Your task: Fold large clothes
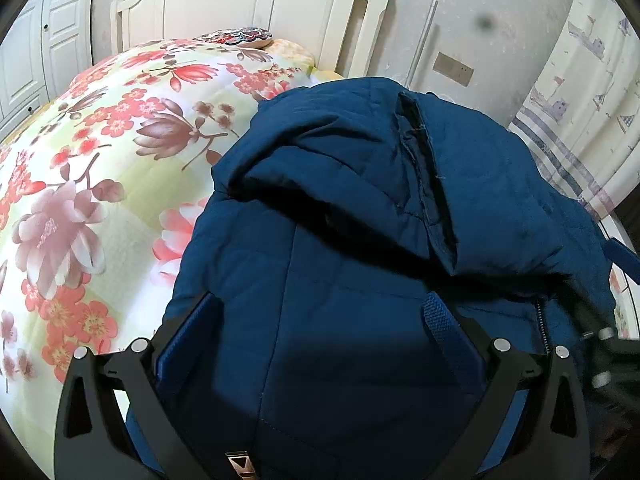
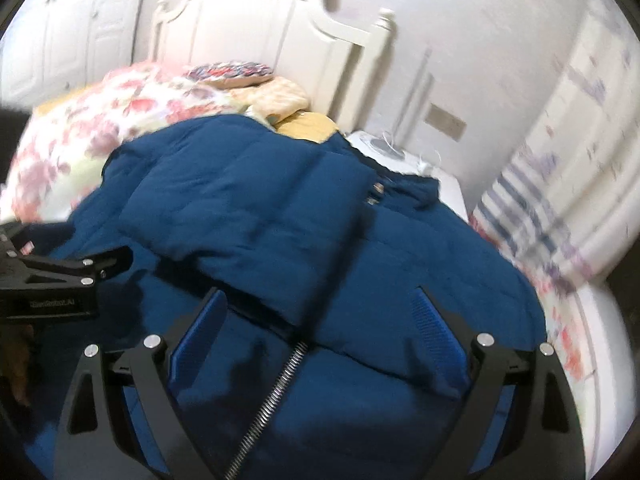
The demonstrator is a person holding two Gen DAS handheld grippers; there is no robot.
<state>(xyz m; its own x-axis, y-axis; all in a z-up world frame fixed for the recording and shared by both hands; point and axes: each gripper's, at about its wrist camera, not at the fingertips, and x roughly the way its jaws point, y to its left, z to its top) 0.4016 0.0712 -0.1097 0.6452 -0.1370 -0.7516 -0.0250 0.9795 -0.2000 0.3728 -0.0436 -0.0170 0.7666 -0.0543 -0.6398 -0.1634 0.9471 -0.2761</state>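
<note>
Left wrist view: the left gripper (image 1: 320,312) stands with its blue-padded fingers (image 1: 444,332) spread wide, over the dark blue quilted padded jacket (image 1: 360,208); nothing is clamped between them. The jacket fills the frame from centre to 6 o'clock, with a folded-over panel and a dark seam slit toward 1 o'clock. It lies on a quilted bedspread printed with red and pink flowers on pale yellow-green (image 1: 100,152), which extends from 7 to 11 o'clock. A patterned round cushion (image 1: 236,37) sits at 12 o'clock against the cream panelled wooden headboard (image 1: 248,4). White cabinet doors (image 1: 36,48) occupy 10 o'clock; a striped curtain with boat prints (image 1: 580,92) hangs at 2 o'clock.

Right wrist view (motion-blurred): the right gripper (image 2: 320,312) is likewise spread wide above the jacket, gripping nothing. A metal zipper (image 2: 272,396) runs toward 6 o'clock. The left gripper's black body enters at 9 o'clock. A white bedside surface (image 2: 448,184) carrying a small round item lies at 1 o'clock, beside the curtain.
</note>
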